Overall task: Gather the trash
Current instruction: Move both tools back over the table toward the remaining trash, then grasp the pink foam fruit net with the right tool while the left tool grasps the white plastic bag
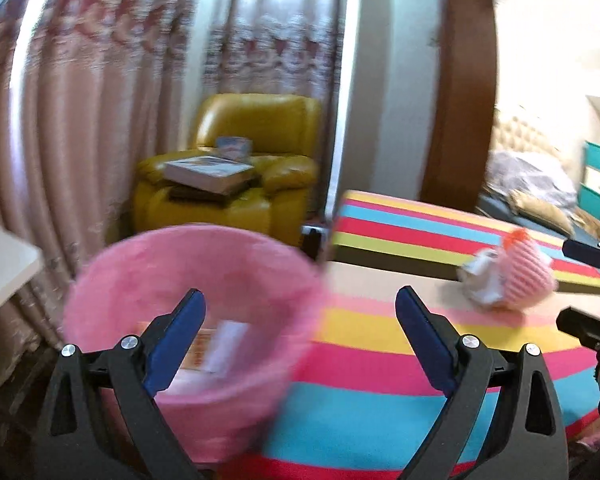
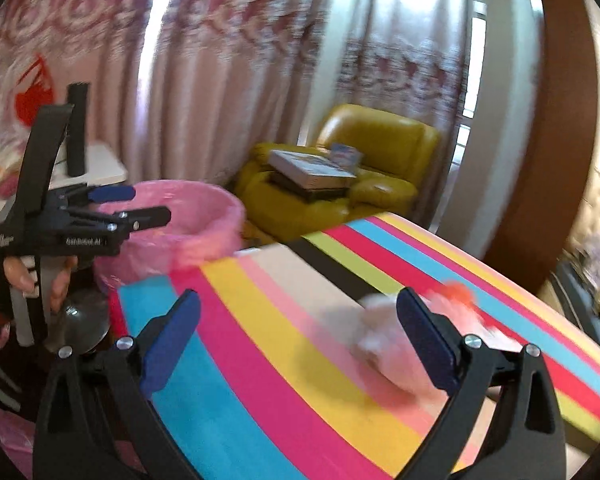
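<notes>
Our left black two-finger gripper (image 1: 300,312), blue-padded jaws spread and empty, hangs over the pink-lined round waste bin (image 1: 188,280) at the striped table's (image 1: 380,360) left edge. Our right gripper (image 2: 298,312), likewise spread, faces crumpled white paper (image 1: 480,280) beside a pink foam net (image 1: 528,276) farther right.
</notes>
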Tool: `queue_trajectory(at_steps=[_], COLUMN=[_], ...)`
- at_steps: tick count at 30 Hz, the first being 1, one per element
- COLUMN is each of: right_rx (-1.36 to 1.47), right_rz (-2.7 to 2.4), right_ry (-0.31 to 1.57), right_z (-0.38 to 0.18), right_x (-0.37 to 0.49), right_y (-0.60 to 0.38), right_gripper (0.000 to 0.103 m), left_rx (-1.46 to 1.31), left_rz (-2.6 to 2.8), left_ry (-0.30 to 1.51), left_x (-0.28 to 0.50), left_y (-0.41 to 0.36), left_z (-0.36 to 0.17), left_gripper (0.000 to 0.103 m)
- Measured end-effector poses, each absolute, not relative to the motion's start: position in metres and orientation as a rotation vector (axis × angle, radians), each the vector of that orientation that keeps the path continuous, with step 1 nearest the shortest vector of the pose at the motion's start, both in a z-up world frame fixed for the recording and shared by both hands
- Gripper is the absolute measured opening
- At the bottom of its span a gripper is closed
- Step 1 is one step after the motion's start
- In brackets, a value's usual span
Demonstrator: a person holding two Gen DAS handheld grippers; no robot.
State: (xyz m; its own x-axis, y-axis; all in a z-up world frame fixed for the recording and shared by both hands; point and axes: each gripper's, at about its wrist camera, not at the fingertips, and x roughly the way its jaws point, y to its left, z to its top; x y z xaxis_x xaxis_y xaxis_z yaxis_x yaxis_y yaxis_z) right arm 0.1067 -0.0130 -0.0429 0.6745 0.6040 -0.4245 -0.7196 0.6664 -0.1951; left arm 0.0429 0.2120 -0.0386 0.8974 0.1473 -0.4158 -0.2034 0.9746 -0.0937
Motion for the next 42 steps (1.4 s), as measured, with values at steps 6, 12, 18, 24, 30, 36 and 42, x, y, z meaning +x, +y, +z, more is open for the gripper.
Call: queue_trajectory(at_steps=[6, 12, 18, 24, 30, 36, 42], right_rx=[-0.258, -0.178, -0.148, -0.149, -0.160, -0.136, -0.103], right_rz=[0.638, 0.564, 0.546, 0.530, 0.526, 0.550, 0.529], right_ry=[0.392, 0.425, 0.492, 0.563, 0.615, 0.591, 0.546], right_z=[-0.050, -0.056, -0.064, -0.076, -0.086, -0.084, -0.078], right_x=[0.121, 0.142, 0.173, 0.197, 0.207, 0.195, 0.171], right_y=[-0.080, -0.112, -0.099, -0.076, -0.065, -0.074, -0.110], right_gripper=[0.095, 0.095, 0.095, 0.095, 0.075, 0.042, 0.037], left_rx=[-0.082, -0.005, 0.031, 0.009, 0.017, 0.022, 0.030], left_rz=[0.054, 0.053, 0.022, 0.012, 0.015, 0.018, 0.019], left_ry=[0.428, 0.438, 0.467, 0.474, 0.465, 0.471, 0.497], left_x=[0.085, 0.110, 0.117, 0.116, 0.114, 0.115, 0.118], left_y=[0.142, 0.103, 0.102, 0.106, 0.104, 0.104, 0.103], left_z=[-0.048, -0.061, -0.068, -0.069, -0.069, -0.070, -0.071], left_gripper=[0.090, 0.090, 0.089, 0.089, 0.089, 0.090, 0.090])
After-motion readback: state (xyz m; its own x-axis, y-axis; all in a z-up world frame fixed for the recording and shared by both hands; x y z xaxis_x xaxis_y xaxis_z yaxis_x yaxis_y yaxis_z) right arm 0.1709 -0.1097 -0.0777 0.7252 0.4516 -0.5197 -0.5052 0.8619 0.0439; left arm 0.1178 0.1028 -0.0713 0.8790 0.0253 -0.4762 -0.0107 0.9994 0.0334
